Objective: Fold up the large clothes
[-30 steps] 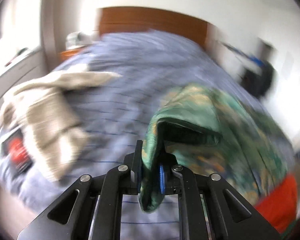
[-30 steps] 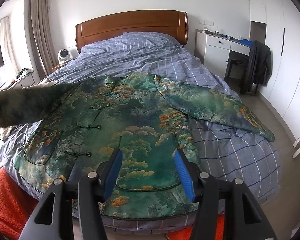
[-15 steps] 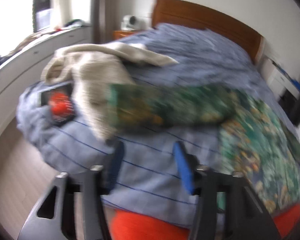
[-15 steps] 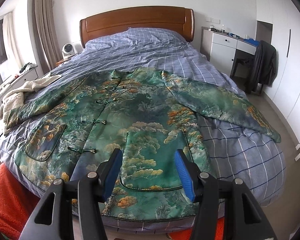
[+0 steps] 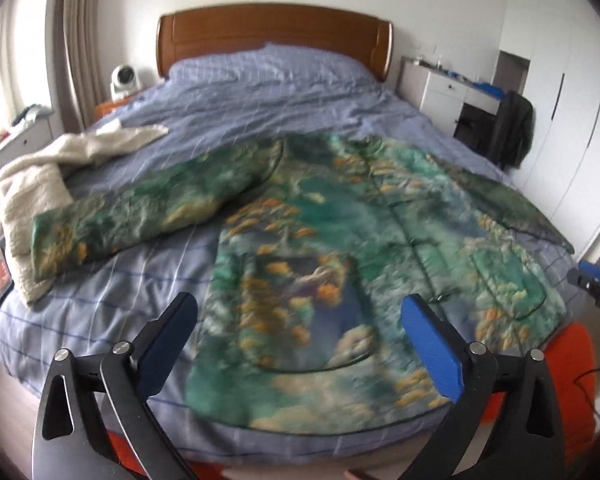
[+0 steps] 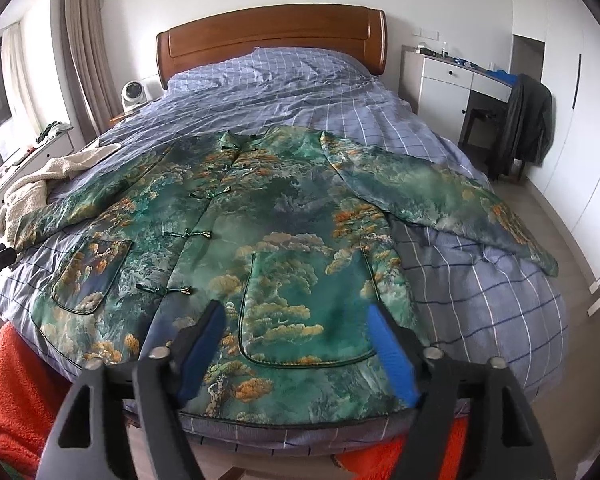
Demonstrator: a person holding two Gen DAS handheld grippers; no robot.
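The green jacket (image 6: 284,216) lies spread flat on the bed (image 6: 480,304), one sleeve overlapping a cream towel (image 5: 28,184). Both the left gripper (image 5: 300,340) and right gripper (image 6: 296,344) hover wide open, holding nothing.

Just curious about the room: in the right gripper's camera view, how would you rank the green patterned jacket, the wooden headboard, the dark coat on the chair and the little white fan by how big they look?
Largest to smallest, as they look:
1. green patterned jacket, nearest the camera
2. wooden headboard
3. dark coat
4. white fan
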